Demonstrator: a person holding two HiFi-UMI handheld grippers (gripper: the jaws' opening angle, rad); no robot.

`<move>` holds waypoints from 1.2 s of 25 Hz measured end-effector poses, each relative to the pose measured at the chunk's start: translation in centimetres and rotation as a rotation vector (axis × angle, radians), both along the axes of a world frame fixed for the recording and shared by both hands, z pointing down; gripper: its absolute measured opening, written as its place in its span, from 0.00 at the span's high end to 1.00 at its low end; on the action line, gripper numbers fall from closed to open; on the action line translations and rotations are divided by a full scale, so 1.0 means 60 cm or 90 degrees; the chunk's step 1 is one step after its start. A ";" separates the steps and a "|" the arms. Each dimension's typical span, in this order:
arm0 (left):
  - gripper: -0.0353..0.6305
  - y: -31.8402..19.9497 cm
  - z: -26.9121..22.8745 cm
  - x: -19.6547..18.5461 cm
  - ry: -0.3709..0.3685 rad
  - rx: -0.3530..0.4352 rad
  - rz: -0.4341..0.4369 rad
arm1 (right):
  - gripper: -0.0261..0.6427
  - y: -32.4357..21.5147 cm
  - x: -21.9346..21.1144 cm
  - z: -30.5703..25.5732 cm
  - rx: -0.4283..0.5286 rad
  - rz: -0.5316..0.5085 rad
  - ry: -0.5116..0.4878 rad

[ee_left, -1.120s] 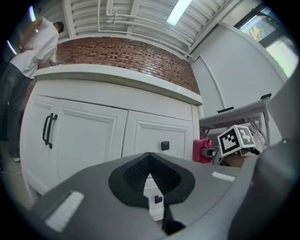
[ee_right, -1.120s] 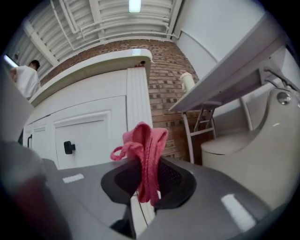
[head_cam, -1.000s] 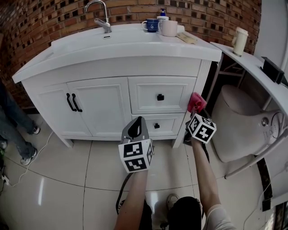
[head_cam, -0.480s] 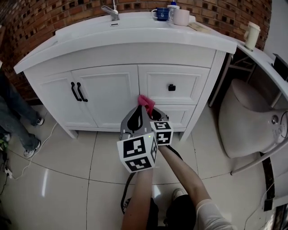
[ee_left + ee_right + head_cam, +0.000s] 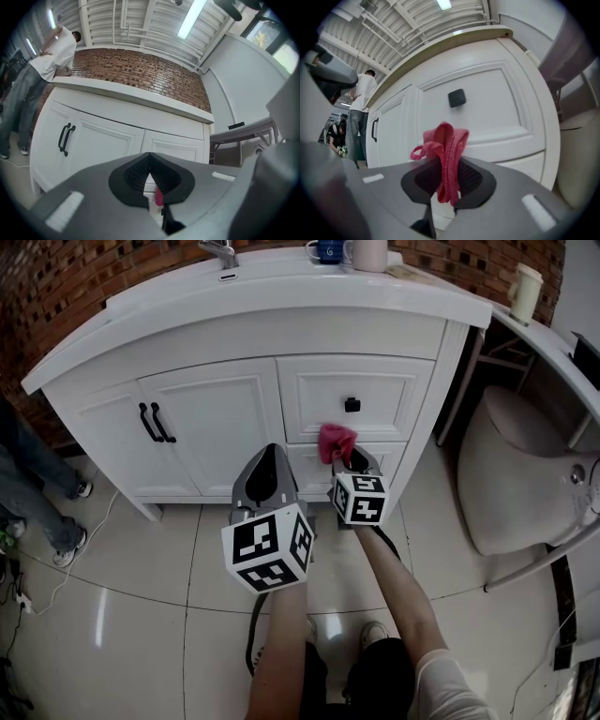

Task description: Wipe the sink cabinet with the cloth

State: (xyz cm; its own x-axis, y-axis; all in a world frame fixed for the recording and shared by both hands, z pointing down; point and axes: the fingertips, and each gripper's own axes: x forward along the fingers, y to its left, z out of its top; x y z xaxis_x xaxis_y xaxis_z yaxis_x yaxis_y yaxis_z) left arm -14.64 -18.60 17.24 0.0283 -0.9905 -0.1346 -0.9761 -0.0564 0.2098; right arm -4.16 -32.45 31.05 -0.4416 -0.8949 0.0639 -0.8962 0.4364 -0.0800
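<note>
cloth (image 5: 336, 440) pink-red. sink cabinet (image 5: 216, 418) white; handles (image 5: 155, 423) and knob (image 5: 352, 405) black. far brick wall (image 5: 75, 287) red-brown, dark-speckled. floor tiles (image 5: 141, 615) pale grey. left gripper (image 5: 268, 451) grey, black-and-white square markers.

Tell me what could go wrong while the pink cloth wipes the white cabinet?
1. A loose loop of the cloth could snag on the black drawer knob just above it.
2. Only a small bunch sticks out past the right gripper, so its hard jaws might scrape the white drawer front.
3. The left gripper is close beside it; they could bump.
</note>
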 end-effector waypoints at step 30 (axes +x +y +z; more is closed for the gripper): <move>0.93 -0.064 0.215 -0.025 -0.137 -0.023 -0.013 | 0.87 0.079 -0.026 0.052 -0.010 -0.107 -0.094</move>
State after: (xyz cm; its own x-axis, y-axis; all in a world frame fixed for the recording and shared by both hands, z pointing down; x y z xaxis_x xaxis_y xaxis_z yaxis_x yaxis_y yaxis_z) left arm -16.12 -22.45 30.15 0.0318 -0.9953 -0.0914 -0.9995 -0.0317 -0.0028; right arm -5.69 -27.72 34.19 -0.5899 -0.8075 0.0006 -0.7889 0.5762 -0.2135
